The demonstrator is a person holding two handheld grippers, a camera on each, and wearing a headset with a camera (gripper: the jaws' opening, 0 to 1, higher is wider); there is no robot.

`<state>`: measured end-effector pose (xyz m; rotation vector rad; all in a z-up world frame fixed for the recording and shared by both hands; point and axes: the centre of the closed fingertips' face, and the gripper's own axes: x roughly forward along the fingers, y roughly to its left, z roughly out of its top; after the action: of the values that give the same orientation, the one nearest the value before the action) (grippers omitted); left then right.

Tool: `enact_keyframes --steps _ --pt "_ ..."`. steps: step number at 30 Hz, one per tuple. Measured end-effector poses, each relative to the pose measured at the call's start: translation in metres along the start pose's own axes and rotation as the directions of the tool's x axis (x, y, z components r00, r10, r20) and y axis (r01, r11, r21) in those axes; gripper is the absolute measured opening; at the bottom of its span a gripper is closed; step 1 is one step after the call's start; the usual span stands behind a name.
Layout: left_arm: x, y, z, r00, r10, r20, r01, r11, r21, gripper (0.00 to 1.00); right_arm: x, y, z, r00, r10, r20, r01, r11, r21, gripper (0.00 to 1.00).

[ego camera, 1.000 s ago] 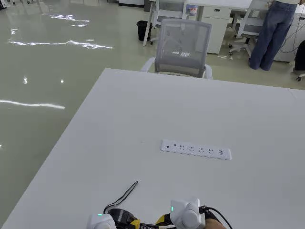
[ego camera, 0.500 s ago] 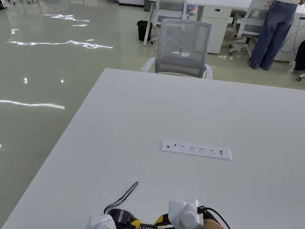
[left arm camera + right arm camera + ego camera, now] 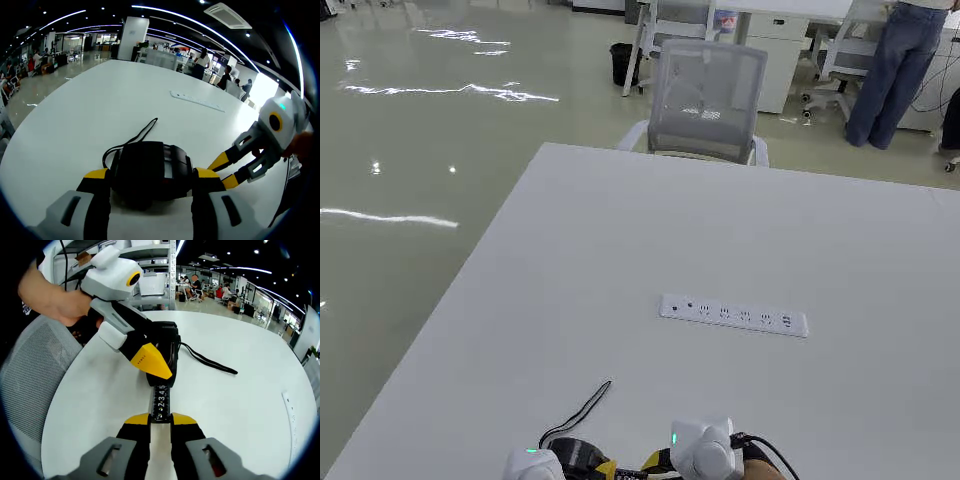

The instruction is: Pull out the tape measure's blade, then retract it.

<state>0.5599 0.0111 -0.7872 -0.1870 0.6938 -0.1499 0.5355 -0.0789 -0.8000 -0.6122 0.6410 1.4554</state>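
Note:
The black tape measure (image 3: 150,167) sits on the white table (image 3: 620,250), and my left gripper (image 3: 150,176) is shut on its body, yellow tips on both sides. A short length of blade (image 3: 160,401) is out of the case (image 3: 165,342). My right gripper (image 3: 160,419) is shut on the blade's end, close to the case. The black wrist strap (image 3: 210,362) trails over the table from the case. In the head view both grippers sit at the bottom edge, left gripper (image 3: 588,466) and right gripper (image 3: 658,464), with the tape measure (image 3: 572,452) between them.
A white power strip (image 3: 733,316) lies mid-table beyond the grippers. A grey mesh chair (image 3: 705,95) stands at the table's far edge. A person (image 3: 890,70) stands by desks at the back right. Shiny floor lies to the left of the table.
My right gripper has edged slightly toward the tape measure. The left gripper and the case have stayed put. The view has shifted a touch.

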Motion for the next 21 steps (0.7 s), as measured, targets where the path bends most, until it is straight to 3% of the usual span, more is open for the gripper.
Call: enact_keyframes --steps 21 --pt "-0.0007 0.0006 0.0013 1.0 -0.003 0.001 0.003 1.0 -0.004 0.63 0.0063 -0.0014 0.0047 1.0 0.003 0.003 -0.003 1.0 -0.003 0.13"
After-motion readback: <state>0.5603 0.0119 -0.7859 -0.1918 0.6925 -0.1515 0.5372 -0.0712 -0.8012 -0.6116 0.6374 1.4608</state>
